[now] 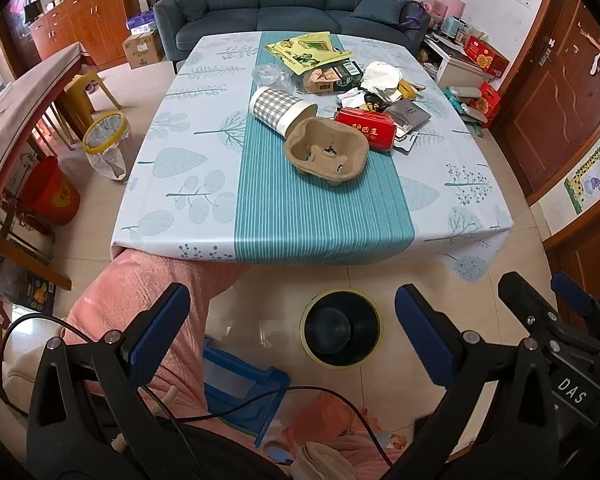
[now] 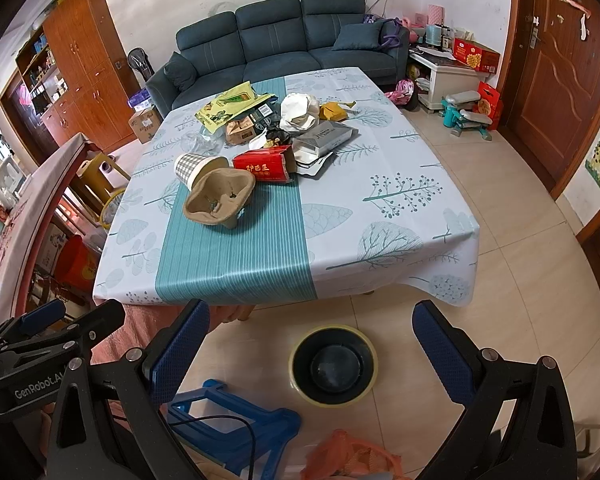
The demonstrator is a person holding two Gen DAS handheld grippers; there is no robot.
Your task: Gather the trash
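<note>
A pile of trash lies on the table (image 1: 204, 208): a brown pulp cup carrier (image 1: 326, 152), a checked paper cup (image 1: 280, 110) on its side, a red carton (image 1: 366, 126), a yellow bag (image 1: 306, 52), crumpled white paper (image 1: 382, 76) and small boxes. The carrier (image 2: 220, 198), cup (image 2: 198, 168) and red carton (image 2: 266, 166) also show in the right wrist view. A black trash bin (image 1: 340, 328) with a yellow rim stands on the floor before the table, also in the right wrist view (image 2: 334, 364). My left gripper (image 1: 292, 340) and right gripper (image 2: 310, 354) are open and empty, above the floor near the bin.
A blue plastic stool (image 2: 228, 420) and an orange bag (image 2: 348, 456) lie on the floor below me. A second bin with a white liner (image 1: 108, 144) stands left of the table. A blue sofa (image 1: 288, 4) is behind it; a wooden door (image 2: 560, 92) at right.
</note>
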